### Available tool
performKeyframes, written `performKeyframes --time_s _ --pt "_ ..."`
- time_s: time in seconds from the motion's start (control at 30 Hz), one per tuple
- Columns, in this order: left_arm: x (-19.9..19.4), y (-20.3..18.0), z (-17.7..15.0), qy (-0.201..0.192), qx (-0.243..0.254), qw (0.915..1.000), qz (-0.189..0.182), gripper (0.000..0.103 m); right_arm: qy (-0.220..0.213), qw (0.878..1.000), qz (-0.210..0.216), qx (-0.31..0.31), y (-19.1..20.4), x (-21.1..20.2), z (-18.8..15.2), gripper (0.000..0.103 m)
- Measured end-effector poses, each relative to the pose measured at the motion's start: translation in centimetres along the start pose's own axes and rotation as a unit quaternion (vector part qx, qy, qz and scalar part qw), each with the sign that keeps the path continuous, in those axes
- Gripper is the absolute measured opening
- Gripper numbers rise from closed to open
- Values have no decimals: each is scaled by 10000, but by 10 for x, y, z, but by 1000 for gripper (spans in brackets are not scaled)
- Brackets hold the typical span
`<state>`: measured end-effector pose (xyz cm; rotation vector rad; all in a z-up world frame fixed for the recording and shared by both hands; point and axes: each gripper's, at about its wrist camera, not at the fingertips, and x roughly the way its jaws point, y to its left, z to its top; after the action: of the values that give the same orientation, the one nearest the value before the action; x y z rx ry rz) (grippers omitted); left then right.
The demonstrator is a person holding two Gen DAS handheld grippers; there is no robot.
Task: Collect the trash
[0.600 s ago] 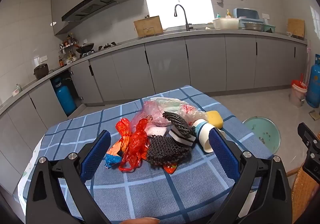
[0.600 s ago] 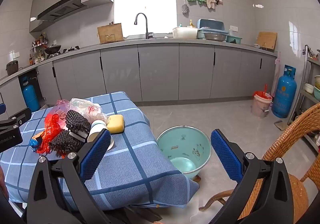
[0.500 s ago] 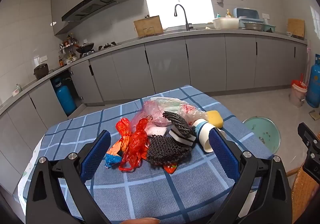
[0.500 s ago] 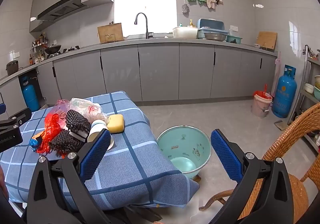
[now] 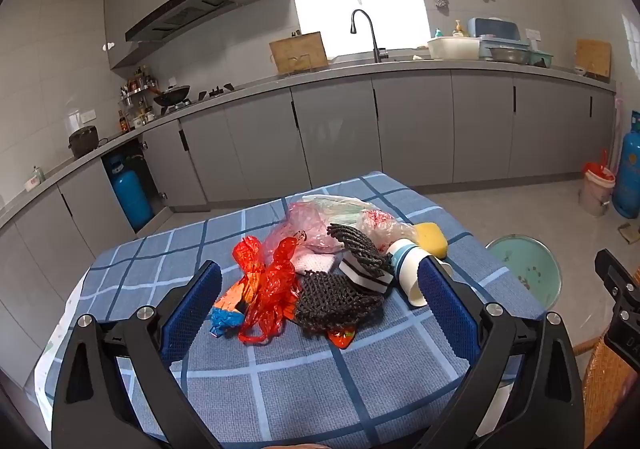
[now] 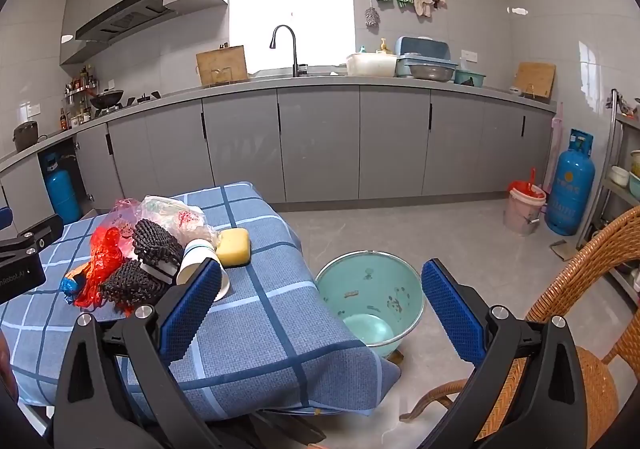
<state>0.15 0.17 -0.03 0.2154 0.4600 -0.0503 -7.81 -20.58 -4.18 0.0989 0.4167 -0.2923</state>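
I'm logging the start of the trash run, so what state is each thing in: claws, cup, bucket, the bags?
Left claw: open, holding nothing.
Right claw: open, holding nothing.
Paper cup: lying on its side on the table.
Green bucket: upright on the floor, no lid, nearly empty.
Red plastic bag: crumpled, on the table.
Clear plastic bag: crumpled, on the table.
Yellow sponge: flat on the table.

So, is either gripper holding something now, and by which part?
Nothing is held. The left gripper and the right gripper both stand open and empty; the trash pile lies untouched on the table.
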Motion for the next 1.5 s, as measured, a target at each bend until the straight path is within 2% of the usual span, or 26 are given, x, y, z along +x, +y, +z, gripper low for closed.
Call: performKeyframes --time_s 1.5 --pt "-1 6 1 -44 -52 9999 132 97 7 10000 26 16 2 1 -1 98"
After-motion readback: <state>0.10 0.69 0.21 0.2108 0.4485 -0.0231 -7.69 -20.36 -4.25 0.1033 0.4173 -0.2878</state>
